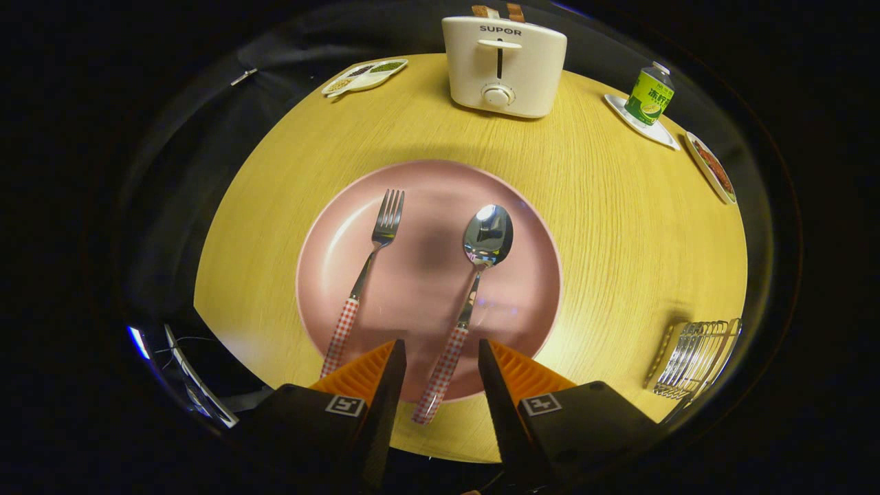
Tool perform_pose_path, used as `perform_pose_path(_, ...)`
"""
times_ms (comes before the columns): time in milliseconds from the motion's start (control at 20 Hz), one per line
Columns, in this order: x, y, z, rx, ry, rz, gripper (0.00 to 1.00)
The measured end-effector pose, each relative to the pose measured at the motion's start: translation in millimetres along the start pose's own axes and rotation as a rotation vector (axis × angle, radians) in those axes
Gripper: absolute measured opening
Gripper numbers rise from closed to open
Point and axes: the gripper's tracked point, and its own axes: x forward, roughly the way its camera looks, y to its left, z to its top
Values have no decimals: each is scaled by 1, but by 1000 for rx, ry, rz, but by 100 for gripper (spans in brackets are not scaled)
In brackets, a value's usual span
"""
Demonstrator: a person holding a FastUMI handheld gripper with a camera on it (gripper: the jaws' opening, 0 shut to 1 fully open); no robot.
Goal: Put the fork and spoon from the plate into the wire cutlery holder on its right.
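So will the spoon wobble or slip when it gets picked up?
Probably no bending: the spoon looks like stiff, shiny metal. It may tip bowl-down, since the open gripper straddles only its checked handle end. The handle looks smooth and thin, so it might slip or twist on the pink plate.

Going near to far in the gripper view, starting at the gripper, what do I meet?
Open gripper straddling the checked-handled spoon → round pink plate → bare yellow wooden table → white toaster.
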Motion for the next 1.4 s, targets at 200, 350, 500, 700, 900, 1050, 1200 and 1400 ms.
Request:
perform_pose_path(200, 5, -8, -3, 31, 33, -27, 34)
perform_pose_path(350, 3, -4, 4, 81, 17, 13, 13)
perform_pose_path(500, -9, 0, 7, 103, -9, 59, 11)
perform_pose_path(700, -50, -2, 17, 117, -90, 145, 10)
perform_pose_path(900, -113, -41, 20, 85, -203, 151, 10)
perform_pose_path(1050, -155, -80, 10, 48, -228, 139, 10)
perform_pose_path(1200, -182, -122, -9, 15, -199, 109, 10)
perform_pose_path(1400, -210, -181, -47, 25, -96, 75, 10)
